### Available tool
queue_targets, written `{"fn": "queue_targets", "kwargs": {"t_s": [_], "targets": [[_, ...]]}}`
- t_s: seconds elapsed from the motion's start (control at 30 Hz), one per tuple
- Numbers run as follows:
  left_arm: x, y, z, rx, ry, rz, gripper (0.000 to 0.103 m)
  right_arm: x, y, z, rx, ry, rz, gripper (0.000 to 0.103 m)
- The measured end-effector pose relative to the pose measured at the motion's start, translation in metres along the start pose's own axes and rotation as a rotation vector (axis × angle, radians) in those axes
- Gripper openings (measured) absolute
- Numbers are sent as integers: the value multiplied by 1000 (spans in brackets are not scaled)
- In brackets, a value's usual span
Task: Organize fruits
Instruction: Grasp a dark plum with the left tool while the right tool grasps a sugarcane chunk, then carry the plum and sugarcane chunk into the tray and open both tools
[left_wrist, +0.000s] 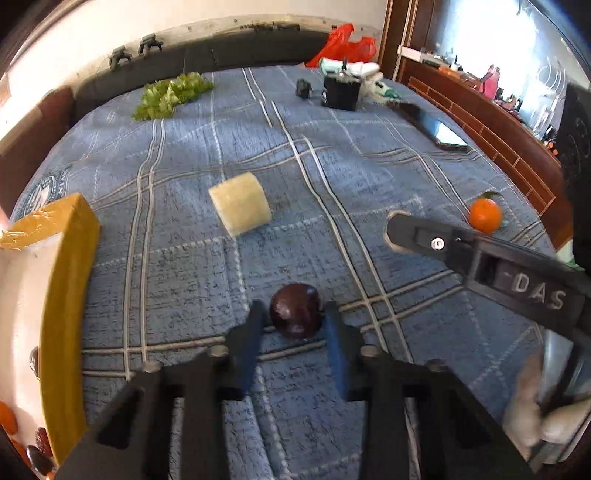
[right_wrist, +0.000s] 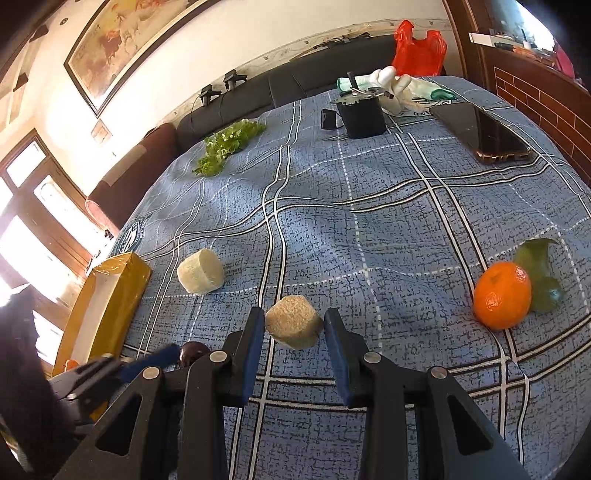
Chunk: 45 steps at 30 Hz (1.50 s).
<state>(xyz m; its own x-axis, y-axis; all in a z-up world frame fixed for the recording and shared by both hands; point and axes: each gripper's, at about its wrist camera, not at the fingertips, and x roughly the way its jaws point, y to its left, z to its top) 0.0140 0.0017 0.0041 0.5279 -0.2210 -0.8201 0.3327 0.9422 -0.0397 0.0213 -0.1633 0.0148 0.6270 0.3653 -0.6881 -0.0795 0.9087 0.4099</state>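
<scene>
My left gripper (left_wrist: 293, 314) is shut on a dark purple plum (left_wrist: 294, 311), held just above the blue plaid cloth (left_wrist: 229, 280). My right gripper (right_wrist: 294, 323) is shut on a tan corn-cob chunk (right_wrist: 294, 321) and holds it above the cloth. The right gripper also shows in the left wrist view (left_wrist: 395, 230). An orange tangerine (right_wrist: 502, 295) with a green leaf (right_wrist: 537, 258) lies at the right; it shows in the left wrist view too (left_wrist: 485, 215). A pale cob chunk (left_wrist: 240, 204) lies mid-cloth. The yellow box (left_wrist: 66, 295) at the left holds several fruits.
Lettuce (left_wrist: 171, 94) lies at the far left of the cloth. A black box (left_wrist: 340, 92), gloves (right_wrist: 395, 83), a red bag (right_wrist: 417, 46) and a phone (right_wrist: 480, 131) sit at the far right. A dark sofa (right_wrist: 258, 94) runs behind.
</scene>
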Motion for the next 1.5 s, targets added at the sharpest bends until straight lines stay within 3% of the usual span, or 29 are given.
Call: {"fn": "queue_targets", "kwargs": {"t_s": [0.2,0.37,0.6,0.83,1.0,1.27,1.5], "targets": [[-11,9,-3,-48,-16,-9,26,-1,2,0,-6,-6,-4,36],[-44,26,-7,-113,-69,-15,27,-2,6,-2,-26,-21,-10,36],[-106,83,-33,-232,-141,77,27,-11,28,-4,-78,-59,-18,36],[-138,171,-62,-358,-136,238,27,-26,118,-20,-231,-20,122,37],[-135,218,-72,-407,-105,294,27,-14,193,-44,-355,48,217,37],[-112,252,-78,-449,-51,273,27,32,264,-77,-473,152,238,38],[-113,264,-84,-492,-56,223,28,68,286,-85,-523,189,157,38]]}}
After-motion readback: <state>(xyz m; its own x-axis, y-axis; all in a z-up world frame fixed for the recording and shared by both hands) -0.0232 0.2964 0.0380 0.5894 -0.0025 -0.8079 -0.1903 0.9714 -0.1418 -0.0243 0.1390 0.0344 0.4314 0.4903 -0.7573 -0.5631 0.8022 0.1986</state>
